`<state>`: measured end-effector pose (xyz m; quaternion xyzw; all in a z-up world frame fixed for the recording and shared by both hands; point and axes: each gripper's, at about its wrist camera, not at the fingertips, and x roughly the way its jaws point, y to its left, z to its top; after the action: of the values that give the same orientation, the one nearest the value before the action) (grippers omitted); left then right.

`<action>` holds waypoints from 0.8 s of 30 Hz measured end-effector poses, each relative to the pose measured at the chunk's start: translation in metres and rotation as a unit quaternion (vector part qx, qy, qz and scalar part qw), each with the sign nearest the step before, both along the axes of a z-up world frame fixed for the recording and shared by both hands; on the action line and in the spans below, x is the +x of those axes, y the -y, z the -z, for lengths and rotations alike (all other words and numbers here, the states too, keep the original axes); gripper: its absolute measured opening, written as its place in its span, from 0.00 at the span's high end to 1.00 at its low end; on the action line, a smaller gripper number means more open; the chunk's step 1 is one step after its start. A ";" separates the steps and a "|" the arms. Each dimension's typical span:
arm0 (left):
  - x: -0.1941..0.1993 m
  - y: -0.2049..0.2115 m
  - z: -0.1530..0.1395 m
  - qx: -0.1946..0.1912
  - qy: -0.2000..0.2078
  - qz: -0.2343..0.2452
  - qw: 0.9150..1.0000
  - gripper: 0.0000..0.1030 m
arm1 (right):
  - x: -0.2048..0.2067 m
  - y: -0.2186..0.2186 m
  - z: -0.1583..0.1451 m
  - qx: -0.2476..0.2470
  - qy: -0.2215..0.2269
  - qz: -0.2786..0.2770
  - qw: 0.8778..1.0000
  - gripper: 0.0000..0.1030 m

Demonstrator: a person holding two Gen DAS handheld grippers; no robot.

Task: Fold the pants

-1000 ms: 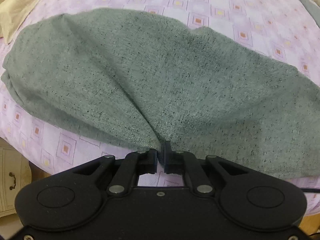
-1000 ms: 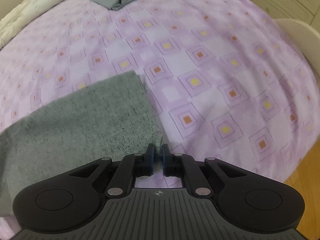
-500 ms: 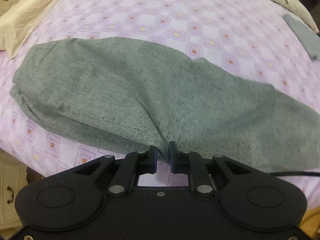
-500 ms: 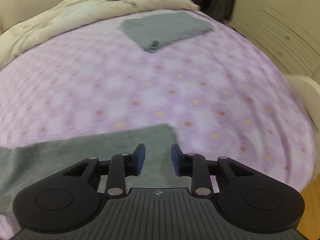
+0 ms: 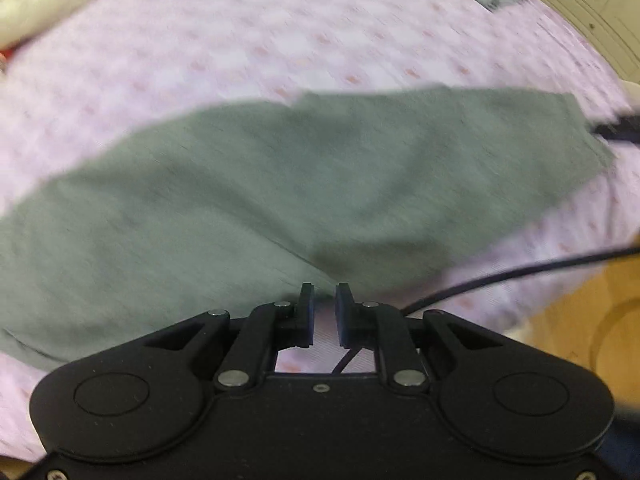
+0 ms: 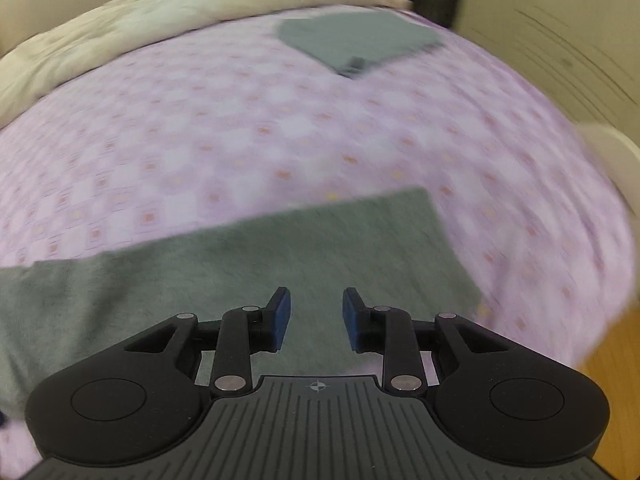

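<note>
Hovering apart over pants (image 6: 248, 264), right claw (image 6: 316, 316) empty; left claw (image 5: 324, 312) closing, empty.

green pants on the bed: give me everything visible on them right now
The pants are a dull grey-green, soft knit-looking fabric, lying folded lengthwise as one long band flat across the purple patterned bedsheet, near its front edge. One end shows a straight, squared edge in the right wrist view; a diagonal crease runs near the left gripper. Both views are blurred. Neither gripper holds them: the right gripper hangs open above the cloth.
</note>
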<state>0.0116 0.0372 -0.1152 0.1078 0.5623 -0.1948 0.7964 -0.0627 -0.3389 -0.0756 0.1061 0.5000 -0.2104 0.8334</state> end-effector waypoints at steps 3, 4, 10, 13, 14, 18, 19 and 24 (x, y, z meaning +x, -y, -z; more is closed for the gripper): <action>0.022 -0.013 0.002 0.005 0.015 -0.012 1.000 0.79 | -0.017 0.012 0.004 -0.006 -0.007 0.046 0.999 0.73; 0.030 -0.015 0.004 0.010 0.018 -0.018 1.000 0.79 | -0.021 0.015 0.006 -0.009 -0.008 0.055 0.998 0.73; 0.050 -0.014 0.033 0.039 -0.002 -0.070 0.997 0.79 | -0.013 0.057 0.013 -0.030 -0.004 0.065 0.997 0.69; 0.048 -0.017 0.060 0.060 -0.070 -0.106 0.990 0.79 | 0.003 0.085 0.023 -0.029 -0.002 0.049 0.998 0.65; 0.046 -0.017 0.069 0.066 -0.088 -0.114 0.987 0.80 | 0.008 0.095 0.028 -0.026 -0.004 0.044 0.999 0.64; 0.029 -0.011 0.083 0.098 -0.088 -0.145 0.981 0.80 | 0.029 0.127 0.051 -0.003 -0.015 0.011 1.000 0.57; 0.026 -0.007 0.082 0.106 -0.083 -0.146 0.980 0.80 | 0.033 0.133 0.057 0.003 -0.019 0.003 1.000 0.56; 0.021 0.004 0.079 0.106 -0.077 -0.175 0.976 0.80 | 0.043 0.146 0.083 0.087 -0.029 -0.039 0.995 0.47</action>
<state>0.0331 0.0328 -0.1938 0.0764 0.6493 0.0008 0.7567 -0.0200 -0.4851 -0.1589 0.1524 0.5440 -0.1360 0.8138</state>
